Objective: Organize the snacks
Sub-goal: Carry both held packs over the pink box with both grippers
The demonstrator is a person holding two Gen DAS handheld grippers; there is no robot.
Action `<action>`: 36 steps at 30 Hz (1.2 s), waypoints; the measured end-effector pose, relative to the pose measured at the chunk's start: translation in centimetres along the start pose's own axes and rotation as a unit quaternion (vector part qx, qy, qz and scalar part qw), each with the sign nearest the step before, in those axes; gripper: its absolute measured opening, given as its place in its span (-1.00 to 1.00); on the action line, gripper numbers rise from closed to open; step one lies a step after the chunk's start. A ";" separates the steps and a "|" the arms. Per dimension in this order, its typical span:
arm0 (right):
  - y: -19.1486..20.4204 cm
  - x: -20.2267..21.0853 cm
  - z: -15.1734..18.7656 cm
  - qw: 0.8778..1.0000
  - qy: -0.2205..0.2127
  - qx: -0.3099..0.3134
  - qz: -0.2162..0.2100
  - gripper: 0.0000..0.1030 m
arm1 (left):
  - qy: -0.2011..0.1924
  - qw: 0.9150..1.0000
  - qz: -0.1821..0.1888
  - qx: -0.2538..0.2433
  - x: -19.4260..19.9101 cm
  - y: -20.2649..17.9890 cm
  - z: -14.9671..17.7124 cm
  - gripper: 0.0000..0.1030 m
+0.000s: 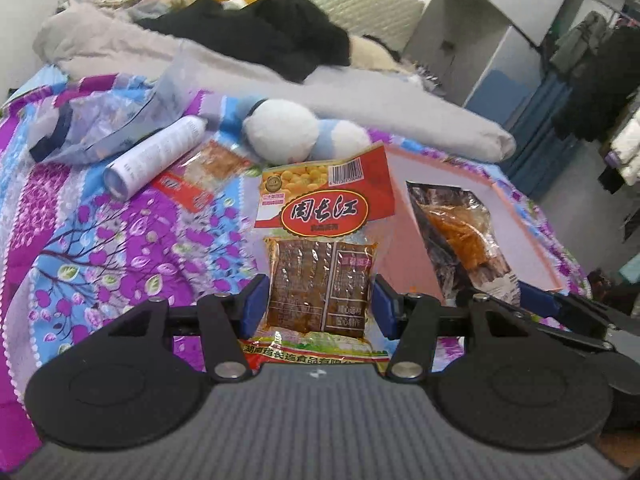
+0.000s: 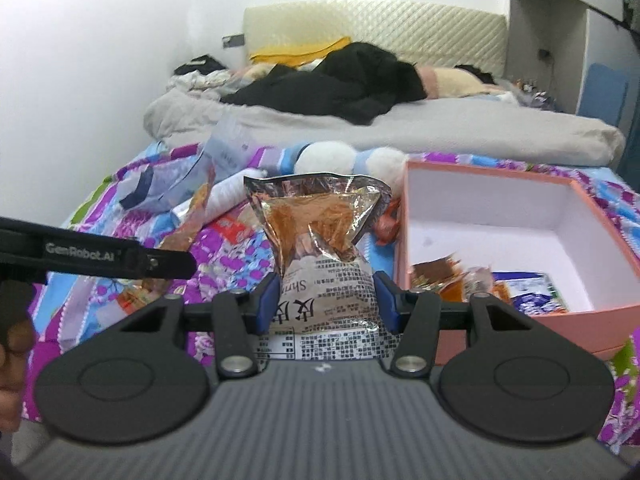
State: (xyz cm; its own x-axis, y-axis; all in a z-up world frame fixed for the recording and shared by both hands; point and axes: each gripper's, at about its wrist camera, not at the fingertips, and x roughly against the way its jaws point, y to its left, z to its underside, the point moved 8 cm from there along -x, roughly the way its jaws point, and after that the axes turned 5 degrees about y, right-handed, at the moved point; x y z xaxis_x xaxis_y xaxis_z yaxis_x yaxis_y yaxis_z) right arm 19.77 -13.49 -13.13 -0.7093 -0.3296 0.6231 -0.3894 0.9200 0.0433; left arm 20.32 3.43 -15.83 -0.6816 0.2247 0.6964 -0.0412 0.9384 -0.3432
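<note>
My left gripper is shut on a red snack pack with brown pieces behind its clear window. The pack stands upright between the blue pads, lifted above the floral bedspread. My right gripper is shut on a silver pack of orange strips, also held upright off the bed. That silver pack shows in the left wrist view in front of the open pink box. The pink box lies just right of the right gripper, with several snack packs inside.
A red snack pack, a white cylinder, a clear plastic bag and a white-and-blue plush toy lie on the bedspread. A grey duvet and black clothes lie behind. The left gripper's arm and a hand show at the left.
</note>
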 end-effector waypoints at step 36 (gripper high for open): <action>-20.4 -5.2 -5.0 0.989 0.008 -0.096 0.116 0.05 | 0.075 0.991 0.064 -0.093 -18.0 -17.9 -9.6 0.17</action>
State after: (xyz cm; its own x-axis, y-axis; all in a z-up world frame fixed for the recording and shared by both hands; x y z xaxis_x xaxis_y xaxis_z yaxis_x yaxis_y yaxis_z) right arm 34.30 -29.51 -13.34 -0.7568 -0.1026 0.6455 -0.0974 0.9943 0.0439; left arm 40.32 -14.91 -16.20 -0.5556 0.3679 0.7457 0.1828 0.9289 -0.3221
